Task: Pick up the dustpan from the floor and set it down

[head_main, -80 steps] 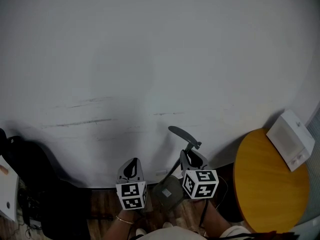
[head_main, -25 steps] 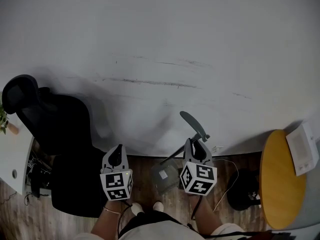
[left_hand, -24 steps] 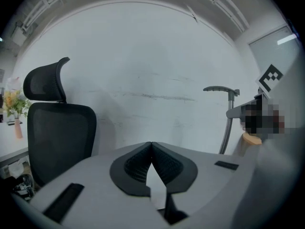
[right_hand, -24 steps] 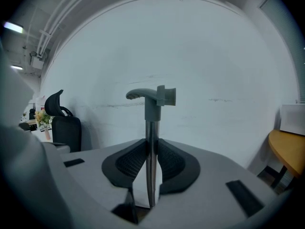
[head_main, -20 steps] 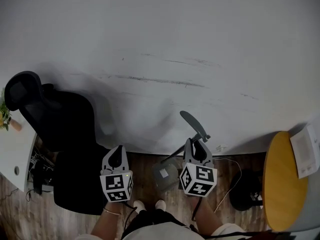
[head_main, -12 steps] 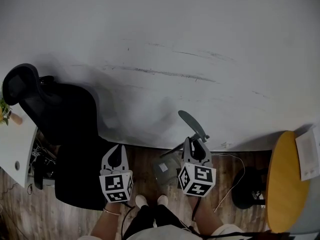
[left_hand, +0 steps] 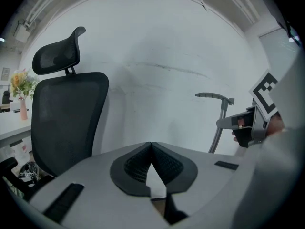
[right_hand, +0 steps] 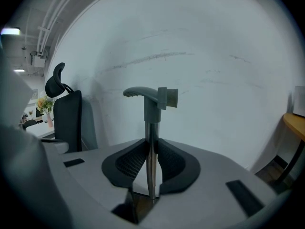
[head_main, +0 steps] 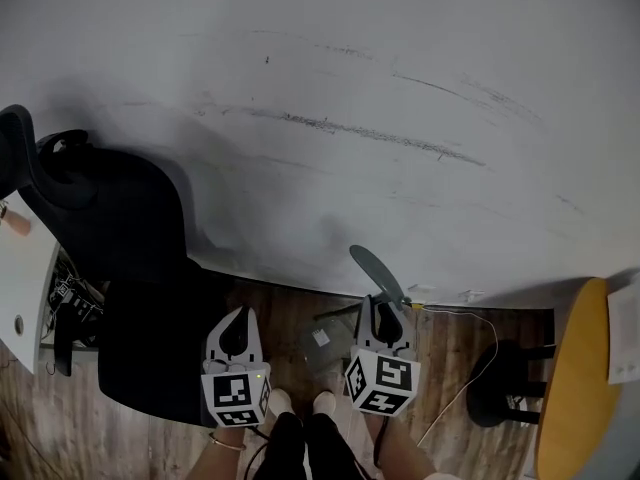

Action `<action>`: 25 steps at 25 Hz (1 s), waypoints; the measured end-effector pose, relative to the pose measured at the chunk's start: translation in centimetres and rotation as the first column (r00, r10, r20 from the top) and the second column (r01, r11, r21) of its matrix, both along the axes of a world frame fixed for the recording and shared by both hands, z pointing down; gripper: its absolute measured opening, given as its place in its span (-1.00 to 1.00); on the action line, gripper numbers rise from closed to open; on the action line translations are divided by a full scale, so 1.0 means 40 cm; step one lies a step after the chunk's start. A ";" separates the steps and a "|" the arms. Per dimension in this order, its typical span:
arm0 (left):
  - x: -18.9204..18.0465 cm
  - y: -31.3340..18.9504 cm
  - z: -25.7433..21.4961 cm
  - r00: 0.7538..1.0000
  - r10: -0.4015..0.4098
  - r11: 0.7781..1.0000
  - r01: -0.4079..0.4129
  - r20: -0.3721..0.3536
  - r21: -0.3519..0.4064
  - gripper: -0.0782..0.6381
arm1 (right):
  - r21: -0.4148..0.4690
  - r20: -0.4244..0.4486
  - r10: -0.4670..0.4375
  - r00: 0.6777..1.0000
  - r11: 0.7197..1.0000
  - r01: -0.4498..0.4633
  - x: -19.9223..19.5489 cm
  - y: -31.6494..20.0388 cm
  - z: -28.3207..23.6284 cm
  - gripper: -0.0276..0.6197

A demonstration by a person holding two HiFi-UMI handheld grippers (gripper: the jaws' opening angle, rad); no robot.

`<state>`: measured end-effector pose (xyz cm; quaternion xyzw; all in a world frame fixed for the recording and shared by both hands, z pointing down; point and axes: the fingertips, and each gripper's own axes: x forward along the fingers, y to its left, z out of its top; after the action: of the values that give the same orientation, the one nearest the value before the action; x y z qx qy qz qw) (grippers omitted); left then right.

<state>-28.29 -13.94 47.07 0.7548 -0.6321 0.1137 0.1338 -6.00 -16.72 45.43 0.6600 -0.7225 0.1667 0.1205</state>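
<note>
1. Counted from left to right in the head view: one white desk (head_main: 22, 286) at the left edge, one black office chair (head_main: 110, 230), two grippers, one dustpan (head_main: 321, 345), one white cable (head_main: 462, 376) on the wooden floor (head_main: 440, 343), and one round yellow table (head_main: 572, 393) at the lower right.
2. The left gripper (head_main: 238, 316) sits at the lower centre-left. In the left gripper view its jaws meet at the tips with nothing between them.
3. The right gripper (head_main: 384, 312) sits just right of centre. In the right gripper view its pads are clamped on the dustpan's upright metal shaft.
4. The dustpan's curved grip rises above the right gripper toward the white wall (head_main: 350, 78). Its grey pan hangs below and to the left, between the two grippers and over the floor.
5. Against the head view a second ago, both grippers sit lower in the frame. More floor shows, the wall scuffs lie higher, and the table has slid toward the right edge. The dustpan stays clamped in the right gripper.
</note>
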 end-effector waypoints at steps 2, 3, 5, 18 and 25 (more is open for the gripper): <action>0.006 -0.009 0.039 1.000 0.002 1.000 -0.002 -0.003 -0.007 -0.73 | -0.017 0.006 0.007 1.000 1.000 -0.007 -0.005 -0.007 0.055 -0.63; 0.008 -0.014 0.060 1.000 0.004 1.000 -0.004 -0.003 -0.012 -0.73 | -0.025 0.009 0.012 1.000 1.000 -0.012 -0.008 -0.011 0.082 -0.63; 0.015 -0.021 0.102 1.000 0.008 1.000 -0.008 -0.001 -0.024 -0.73 | -0.040 0.013 0.020 1.000 0.999 -0.019 -0.013 -0.019 0.134 -0.63; 0.036 -0.054 0.335 0.999 0.041 0.995 -0.039 0.015 -0.090 -0.73 | -0.121 0.001 0.053 0.999 0.991 -0.053 -0.035 -0.053 0.413 -0.63; 0.031 -0.081 0.384 1.000 0.023 0.995 -0.022 0.013 -0.093 -0.73 | -0.131 -0.018 0.062 0.998 0.989 -0.064 -0.027 -0.079 0.474 -0.63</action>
<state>-27.05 -17.19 62.41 0.7540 -0.6185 0.1498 0.1630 -7.07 -19.87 64.39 0.6742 -0.6879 0.2133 0.1633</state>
